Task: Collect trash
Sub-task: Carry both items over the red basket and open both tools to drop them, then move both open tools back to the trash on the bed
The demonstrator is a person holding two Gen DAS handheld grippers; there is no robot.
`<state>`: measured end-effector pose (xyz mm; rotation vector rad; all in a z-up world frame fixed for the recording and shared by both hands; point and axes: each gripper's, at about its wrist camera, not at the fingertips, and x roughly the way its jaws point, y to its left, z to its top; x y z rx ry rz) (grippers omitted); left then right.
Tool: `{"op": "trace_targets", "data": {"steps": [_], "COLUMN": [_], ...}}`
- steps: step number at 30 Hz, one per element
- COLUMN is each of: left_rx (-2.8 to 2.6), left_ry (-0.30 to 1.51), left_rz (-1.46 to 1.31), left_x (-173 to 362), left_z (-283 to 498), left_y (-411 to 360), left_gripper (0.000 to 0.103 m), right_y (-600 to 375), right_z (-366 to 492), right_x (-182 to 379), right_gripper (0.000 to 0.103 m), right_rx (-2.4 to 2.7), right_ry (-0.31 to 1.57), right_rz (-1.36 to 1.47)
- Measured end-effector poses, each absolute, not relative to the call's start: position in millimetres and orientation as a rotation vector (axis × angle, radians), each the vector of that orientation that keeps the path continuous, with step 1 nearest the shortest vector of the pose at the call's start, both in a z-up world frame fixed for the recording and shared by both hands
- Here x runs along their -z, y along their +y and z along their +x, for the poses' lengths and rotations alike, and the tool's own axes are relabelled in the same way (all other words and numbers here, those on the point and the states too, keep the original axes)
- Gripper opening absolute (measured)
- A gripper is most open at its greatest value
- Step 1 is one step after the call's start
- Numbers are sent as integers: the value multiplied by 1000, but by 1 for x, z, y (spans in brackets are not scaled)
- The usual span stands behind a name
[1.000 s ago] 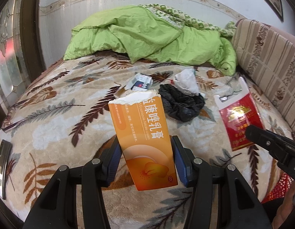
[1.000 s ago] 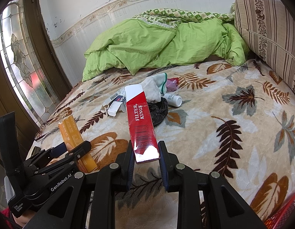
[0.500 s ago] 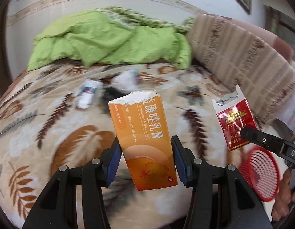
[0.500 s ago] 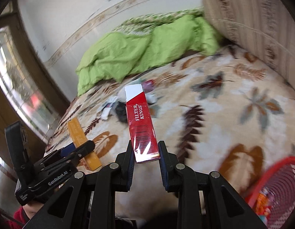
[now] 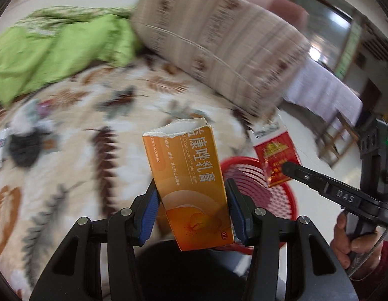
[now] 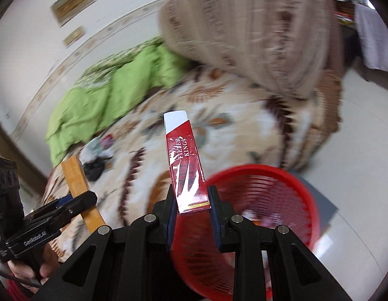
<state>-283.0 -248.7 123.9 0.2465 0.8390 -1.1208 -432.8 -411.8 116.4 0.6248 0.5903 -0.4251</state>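
Bed (image 6: 244, 115) fills the upper left of the right wrist view; red basket (image 6: 289, 183) sits at lower right, on the floor beside it. My right claw (image 6: 191, 207) is clamped on the red cigarette pack (image 6: 185, 165), long axis pointing away, basket directly under it. My left claw (image 5: 191, 210) is clamped on the orange ointment box (image 5: 191, 188); basket lies behind it, to its right. Right hand looks nearer.
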Motion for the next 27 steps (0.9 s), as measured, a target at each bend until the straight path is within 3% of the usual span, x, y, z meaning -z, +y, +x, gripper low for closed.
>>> {"op": "trace_targets", "data": {"steps": [5,7,9,17,27], "left_rx": [1189,1199,1204,1117,899], "left_ry": [894,904,907,870,842], "left_rz": [337,359,358,289,218], "left_x": [-108,-103,-104,-120,-119], "left_z": [-314,-320,-321,-290,-226], "left_y": [-293,-303,-304,-270,-194], "left_gripper": [54,64,64,65,66], "right_y": [-429,-434,-439,-435,-392], "right_z": [-458,-462,-467,-458,-383], "right_x": [-105,-98,-94,-103,-113], "right_gripper": [26,30,40,41,43], "right_rx": [499,519,540,499,297], "right_ry": [610,623,625,594,634], "right_rz": [657,669,680,660,594]}}
